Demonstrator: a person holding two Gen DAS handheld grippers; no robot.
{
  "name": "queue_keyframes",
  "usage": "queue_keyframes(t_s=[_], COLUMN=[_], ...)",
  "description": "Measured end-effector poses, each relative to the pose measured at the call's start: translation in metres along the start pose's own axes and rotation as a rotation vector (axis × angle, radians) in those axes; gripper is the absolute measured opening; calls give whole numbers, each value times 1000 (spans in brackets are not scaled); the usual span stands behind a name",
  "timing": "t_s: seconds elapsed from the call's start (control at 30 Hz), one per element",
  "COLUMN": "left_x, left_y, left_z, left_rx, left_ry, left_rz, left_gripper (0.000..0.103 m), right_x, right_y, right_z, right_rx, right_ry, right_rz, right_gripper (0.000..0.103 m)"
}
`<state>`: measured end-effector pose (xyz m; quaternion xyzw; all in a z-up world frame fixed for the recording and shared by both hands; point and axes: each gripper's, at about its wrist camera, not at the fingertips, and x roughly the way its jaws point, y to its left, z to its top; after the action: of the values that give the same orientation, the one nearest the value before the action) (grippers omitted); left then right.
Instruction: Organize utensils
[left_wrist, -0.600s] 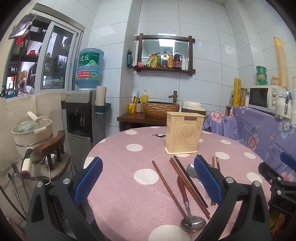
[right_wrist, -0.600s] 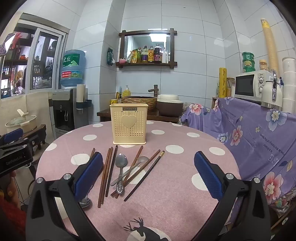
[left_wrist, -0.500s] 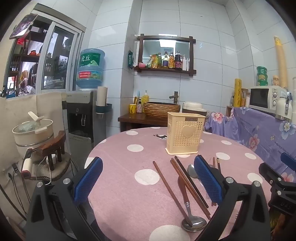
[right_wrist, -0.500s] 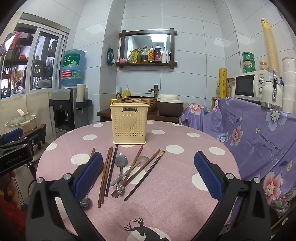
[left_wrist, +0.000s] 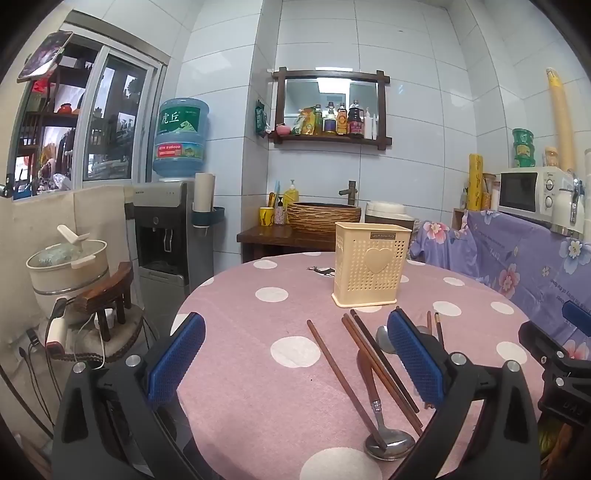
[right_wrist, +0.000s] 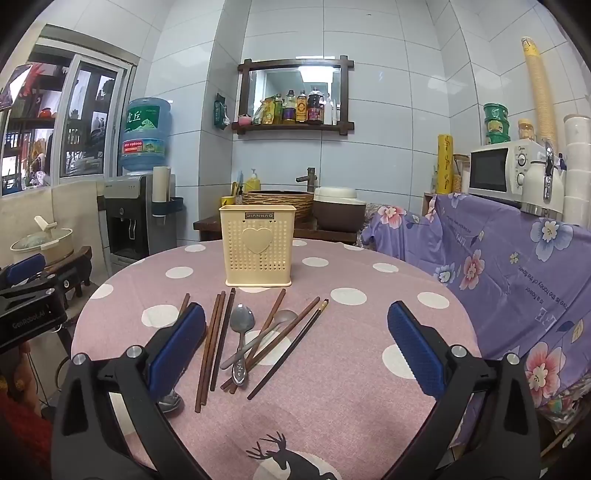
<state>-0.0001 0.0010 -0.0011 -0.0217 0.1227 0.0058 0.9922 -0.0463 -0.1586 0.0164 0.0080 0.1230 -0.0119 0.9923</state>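
- Pink cloth with white polka dots covers the round table (right_wrist: 369, 332), and every utensil lies loose on it.
- Cream perforated utensil holder (right_wrist: 257, 245) with a heart on its front stands upright toward the far side of the table; in the left wrist view it shows at (left_wrist: 371, 268).
- Just in front of the holder, brown wooden chopsticks (right_wrist: 212, 343) lie scattered, roughly pointing toward it; 2 lie side by side left of the spoons, others cross each other on the right.
- Dark chopstick with a pale tip (right_wrist: 288, 350) lies at the right edge of the pile, slanted.
- Steel spoon (right_wrist: 241, 332) lies bowl toward the holder, and a second steel spoon (right_wrist: 266, 334) crosses under the slanted chopsticks beside it.
- Wooden-handled spoon (left_wrist: 380, 406) lies with its metal bowl at the near edge, touching the chopsticks next to it.
- Left gripper (left_wrist: 295, 362) hovers above the table's left part, its blue-padded fingers (left_wrist: 177, 354) spread wide apart and holding nothing.
- Right gripper (right_wrist: 295, 343) hovers above the pile, jaws likewise wide apart and empty; its left pad hides part of 1 chopstick and the wooden-handled spoon.
- Behind the table, a water dispenser (right_wrist: 129, 218) stands on the left, and a microwave (right_wrist: 506, 171) sits above a purple floral cloth (right_wrist: 498, 258) on the right.
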Motion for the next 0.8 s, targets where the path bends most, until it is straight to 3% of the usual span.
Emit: queue_keyframes(t_s=[0.8], left_x=[-1], left_y=[-1], left_z=[1], left_rx=[7], left_ry=[1], left_rz=[4], left_gripper=[98], right_x=[3], right_y=[3], right_z=[-5], right_rx=[-5], right_ry=[1], right_rz=[-6], right_gripper=[98])
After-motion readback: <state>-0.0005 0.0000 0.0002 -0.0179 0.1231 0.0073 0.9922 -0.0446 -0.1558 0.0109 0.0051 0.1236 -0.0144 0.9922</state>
